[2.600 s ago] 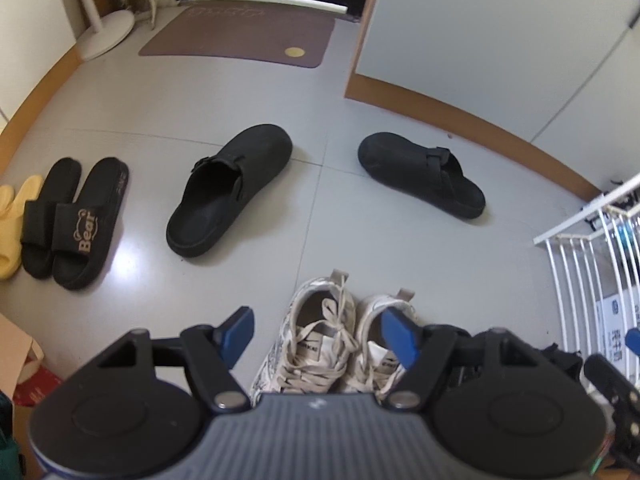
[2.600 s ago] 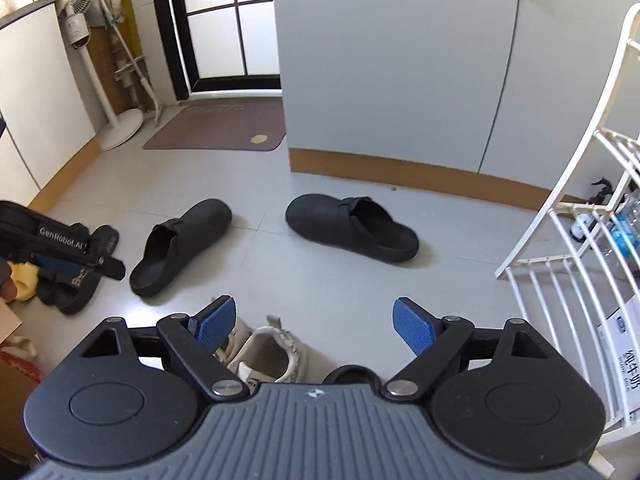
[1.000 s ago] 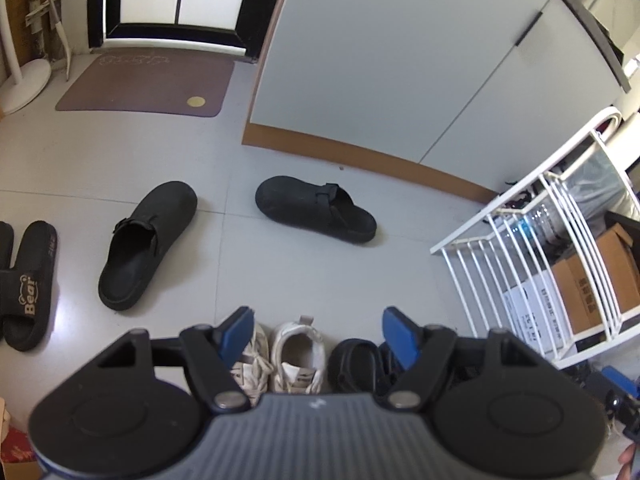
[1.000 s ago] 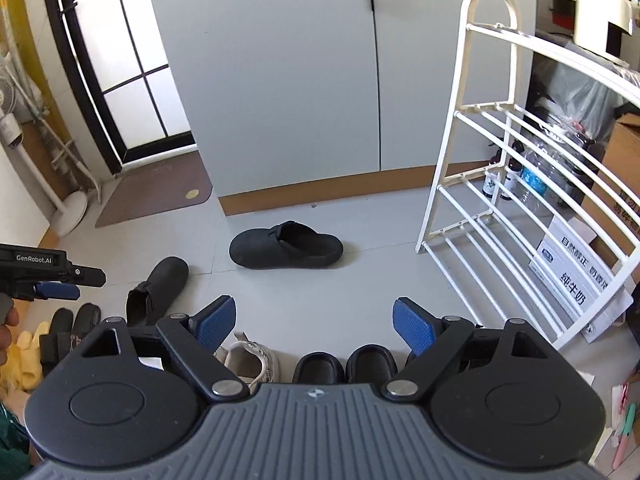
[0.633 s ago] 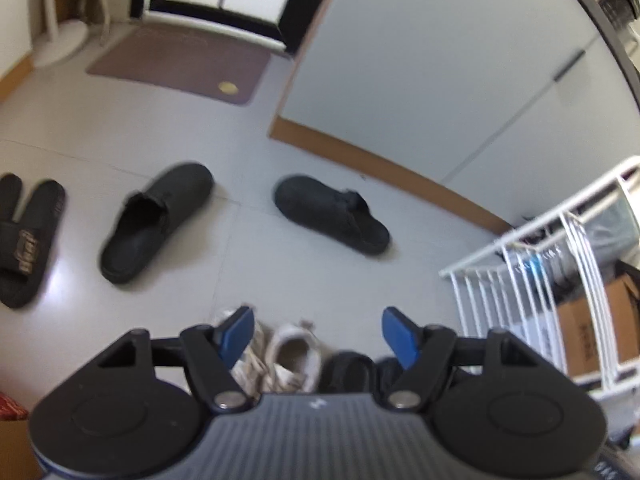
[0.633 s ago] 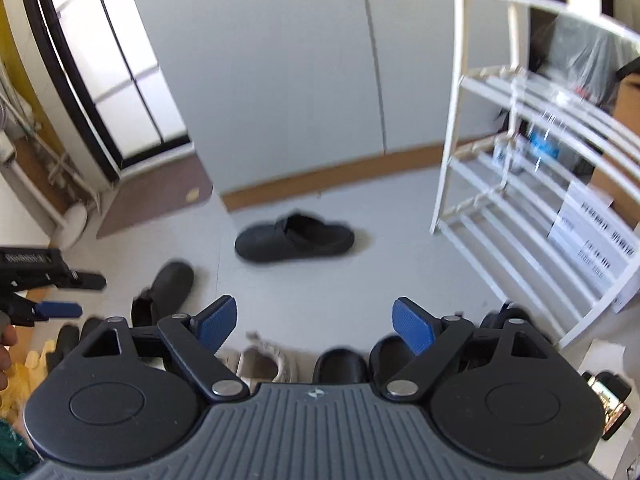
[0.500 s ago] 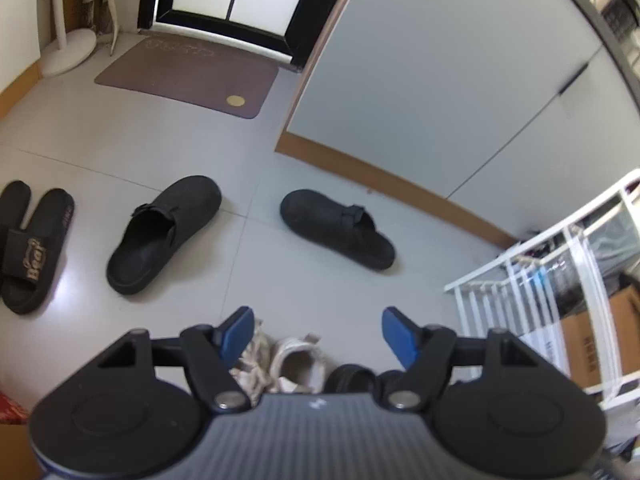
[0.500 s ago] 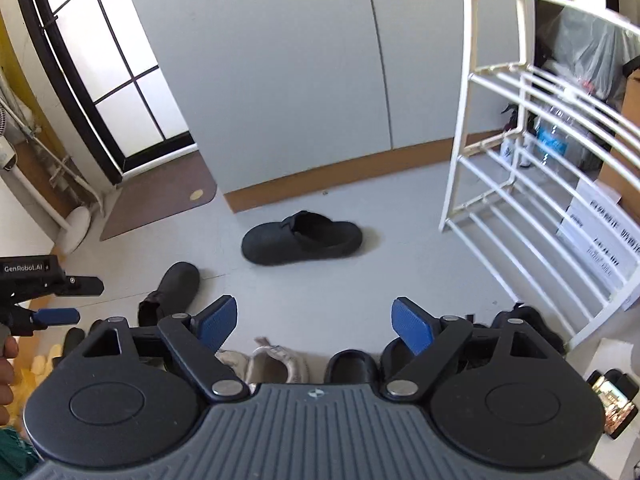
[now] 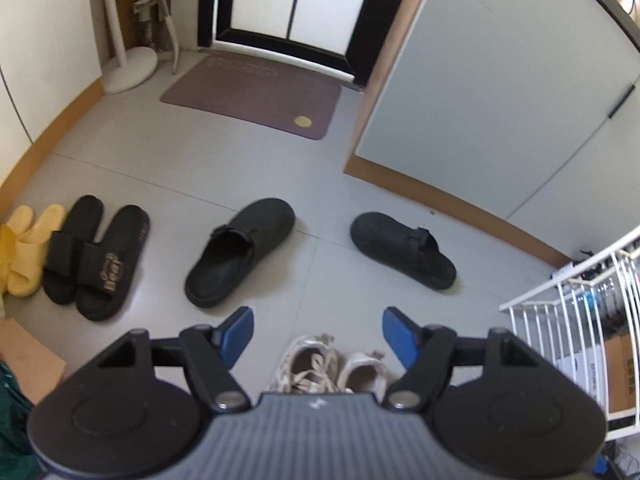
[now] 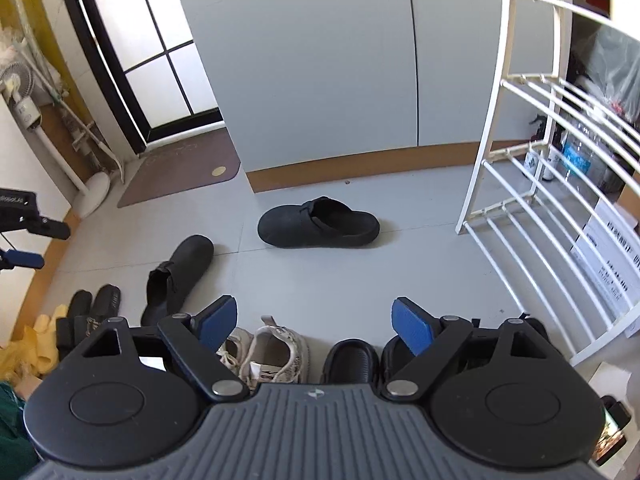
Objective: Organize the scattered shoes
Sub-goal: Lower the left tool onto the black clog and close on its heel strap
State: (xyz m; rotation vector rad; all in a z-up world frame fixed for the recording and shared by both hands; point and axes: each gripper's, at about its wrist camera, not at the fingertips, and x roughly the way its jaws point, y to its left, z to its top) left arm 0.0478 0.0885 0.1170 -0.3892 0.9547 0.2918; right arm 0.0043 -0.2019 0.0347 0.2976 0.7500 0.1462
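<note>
Here both grippers, left (image 9: pixel 316 330) and right (image 10: pixel 312 322), hang spread wide, holding nothing. Two black clogs (image 9: pixel 240 250) (image 9: pixel 402 248) lie well apart on open floor (image 9: pixel 328 280), clear of the white rack (image 10: pixel 540 208).

**Camera setup, both wrist views**

Left wrist fisheye: raised above the floor (image 9: pixel 120 160), tilted down and forward toward the doormat (image 9: pixel 252 96) and glazed door. Right wrist fisheye: similar height, aimed at the grey cabinet (image 10: pixel 320 60), white rack (image 10: pixel 540 200) at right. Shared in both: two black clogs, near one (image 9: pixel 240 252) (image 10: pixel 176 276) and far one (image 9: pixel 402 250) (image 10: pixel 318 228), white sneakers (image 9: pixel 328 364) (image 10: pixel 264 354) at lower edge, black slides (image 9: pixel 96 260) (image 10: pixel 86 312), doormat (image 10: pixel 180 168). Left gripper (image 10: pixel 24 236) visible at left edge of right view.
</note>
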